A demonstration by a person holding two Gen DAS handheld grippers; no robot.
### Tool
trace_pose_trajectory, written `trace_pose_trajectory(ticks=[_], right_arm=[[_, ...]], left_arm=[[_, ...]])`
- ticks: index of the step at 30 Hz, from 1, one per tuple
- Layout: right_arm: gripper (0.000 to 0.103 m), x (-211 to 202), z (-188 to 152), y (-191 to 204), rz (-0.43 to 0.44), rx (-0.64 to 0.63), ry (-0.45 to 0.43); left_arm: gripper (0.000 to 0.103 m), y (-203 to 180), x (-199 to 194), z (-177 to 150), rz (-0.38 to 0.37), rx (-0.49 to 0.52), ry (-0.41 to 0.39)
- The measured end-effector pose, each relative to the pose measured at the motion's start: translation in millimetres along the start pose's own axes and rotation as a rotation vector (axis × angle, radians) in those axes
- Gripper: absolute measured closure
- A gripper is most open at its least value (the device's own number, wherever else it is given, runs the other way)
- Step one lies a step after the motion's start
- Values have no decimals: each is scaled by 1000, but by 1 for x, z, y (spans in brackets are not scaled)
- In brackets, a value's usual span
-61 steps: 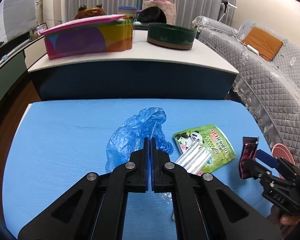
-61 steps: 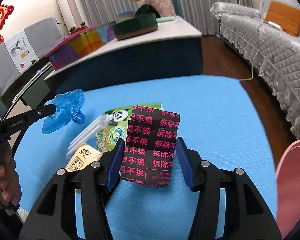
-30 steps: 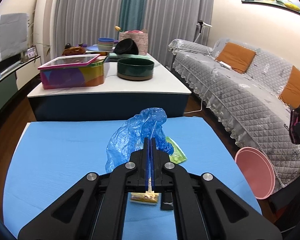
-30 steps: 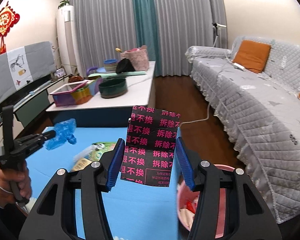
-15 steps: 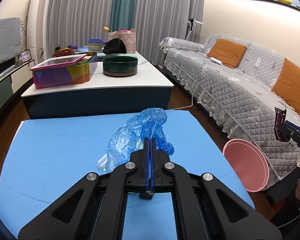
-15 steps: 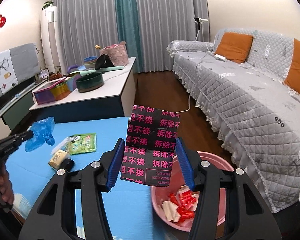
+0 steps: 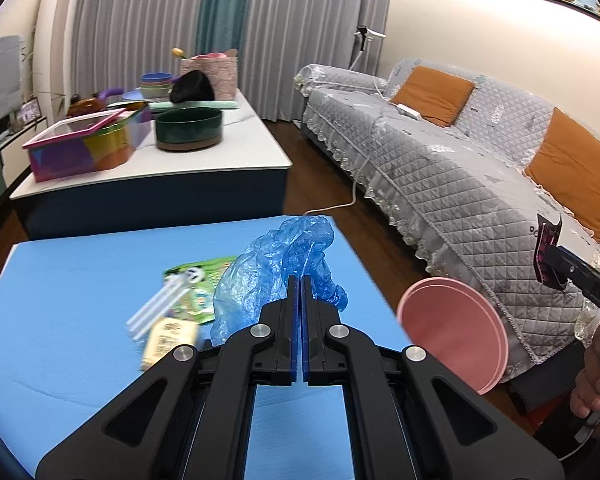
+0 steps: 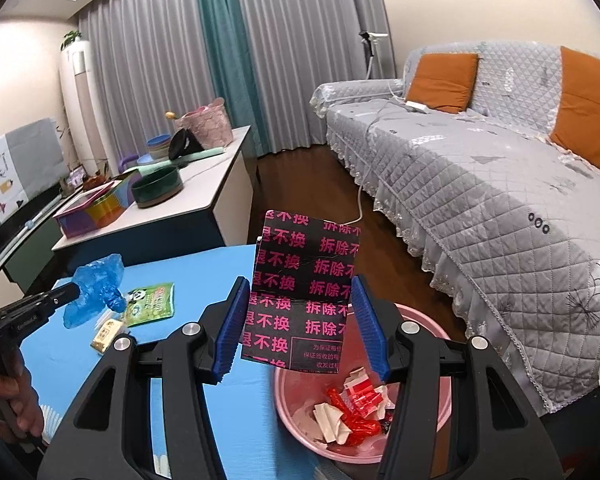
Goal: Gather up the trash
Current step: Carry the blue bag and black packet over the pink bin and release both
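- Right gripper [image 8: 300,320]: the blue-padded jaws clamp a flat black plastic wrapper with pink printed characters [image 8: 302,288] by its two side edges. The wrapper stands upright at frame centre of the right wrist view, directly above the near rim of the round pink plastic basin [image 8: 432,420].
- Pink basin: at the lower centre-right of the right wrist view, just beside the edge of the blue-covered table [image 8: 196,276]. It contains red and white scraps of packaging [image 8: 352,404].
- Left gripper [image 7: 299,284]: the jaws are fully closed on a crumpled blue thin-plastic glove [image 7: 276,272], which hangs at frame centre of the left wrist view.
- Table surface, left of centre in the left wrist view: a green panda-print sachet [image 7: 196,280], a bundle of white straws [image 7: 160,306] and a small yellow packet [image 7: 168,338] lie close together.
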State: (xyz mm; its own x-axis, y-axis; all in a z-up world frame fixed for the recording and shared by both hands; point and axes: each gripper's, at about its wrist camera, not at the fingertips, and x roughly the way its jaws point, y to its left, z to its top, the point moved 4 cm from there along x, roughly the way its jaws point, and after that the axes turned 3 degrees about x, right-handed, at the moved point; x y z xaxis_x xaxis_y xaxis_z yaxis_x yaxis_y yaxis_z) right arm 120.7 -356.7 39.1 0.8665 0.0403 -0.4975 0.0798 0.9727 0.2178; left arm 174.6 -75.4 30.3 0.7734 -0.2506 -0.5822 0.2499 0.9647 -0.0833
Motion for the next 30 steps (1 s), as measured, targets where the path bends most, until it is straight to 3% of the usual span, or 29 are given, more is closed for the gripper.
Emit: trace_pose_trajectory(ticks=[12,30], right_arm=[[50,13,5,-43,-43,50,3],[50,22,13,-57,-51,73,3]], left_arm=[[102,-62,23,13,-54,39,2],[102,-115,47,19,-123,93,22]])
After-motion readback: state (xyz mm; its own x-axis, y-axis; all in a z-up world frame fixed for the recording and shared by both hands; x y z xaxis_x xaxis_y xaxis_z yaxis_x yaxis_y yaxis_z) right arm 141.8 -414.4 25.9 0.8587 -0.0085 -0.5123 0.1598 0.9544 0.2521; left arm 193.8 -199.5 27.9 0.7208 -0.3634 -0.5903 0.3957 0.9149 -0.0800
